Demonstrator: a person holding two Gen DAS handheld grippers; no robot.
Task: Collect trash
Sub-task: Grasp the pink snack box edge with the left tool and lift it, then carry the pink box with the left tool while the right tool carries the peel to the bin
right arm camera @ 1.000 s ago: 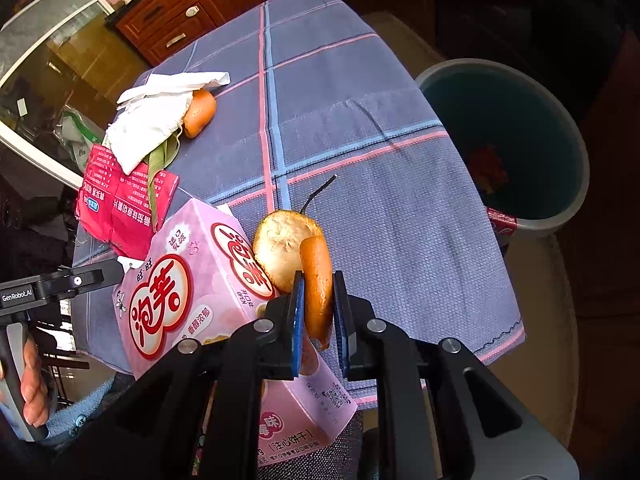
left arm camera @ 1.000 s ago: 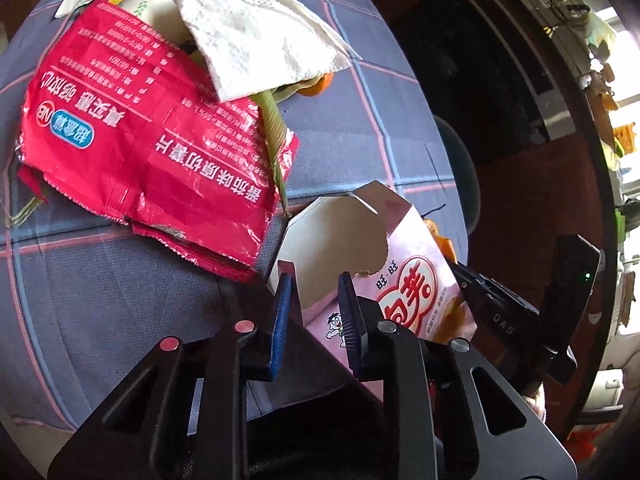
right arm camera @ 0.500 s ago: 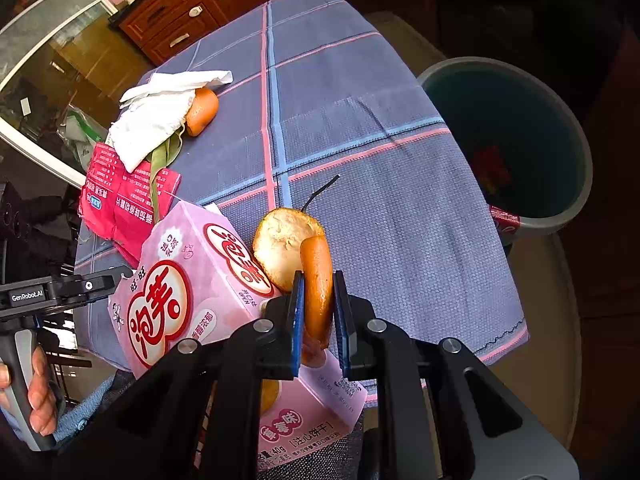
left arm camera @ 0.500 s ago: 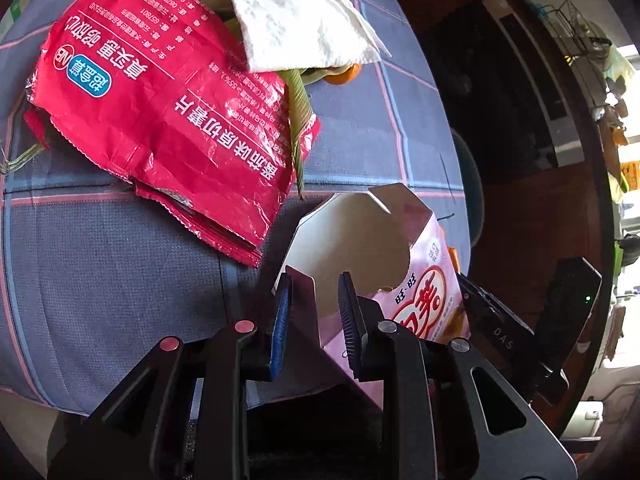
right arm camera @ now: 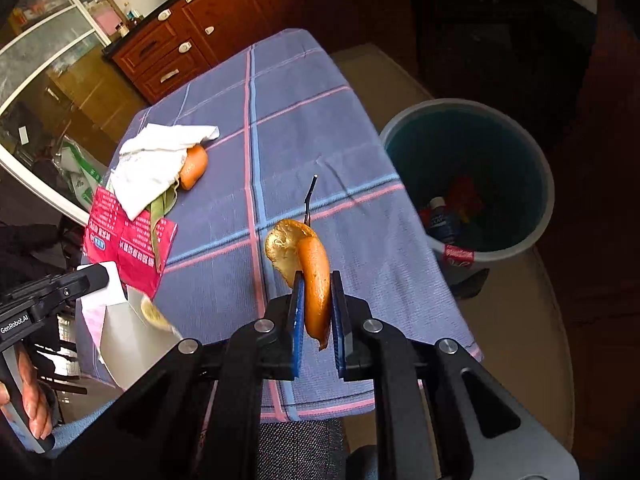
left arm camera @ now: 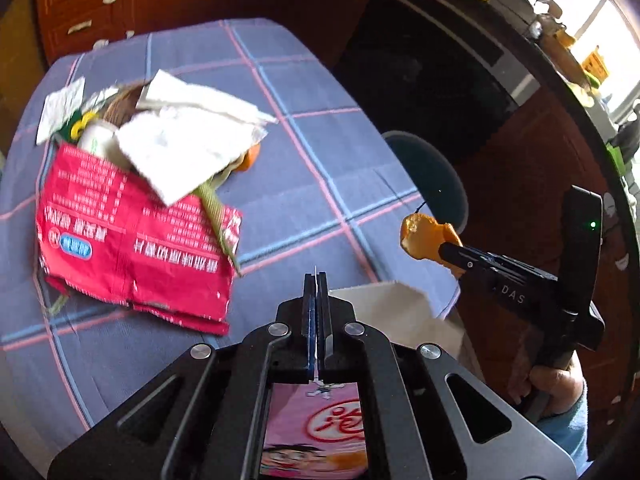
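Red snack wrapper (left arm camera: 132,256) is seen lying flat on the checked surface (left arm camera: 304,92), far left of the bin (right arm camera: 468,176), with crumpled white paper towels (left arm camera: 188,148) piled on its upper edge and an orange peel piece (right arm camera: 194,166) tucked just beside the towels. A green leaf strip (left arm camera: 218,216) is draped over the wrapper. All of this is still uncollected.

Nearer the bin, the pink snack box (left arm camera: 320,424) is pinched by its thin flap in the left hand-held gripper (left arm camera: 317,280), jaws fully narrowed on the card; the box hangs below it, off the near surface edge. A scrap seems to sit in its open mouth, not clearly told.

Closer still to the bin, a curled orange peel (right arm camera: 308,264) is clamped in the right hand-held gripper (right arm camera: 316,280), jaws narrow, pads pressed on the peel, held above the surface. A thin dark stem (right arm camera: 309,200) is seen just past it.

The bin stands on the floor off the surface's right edge, some trash already inside.

Step judged: both items picked, carry to bin in hand. Next move calls for both loads to be swung over the bin rim and released; the box should be kept level so nothing spills early.
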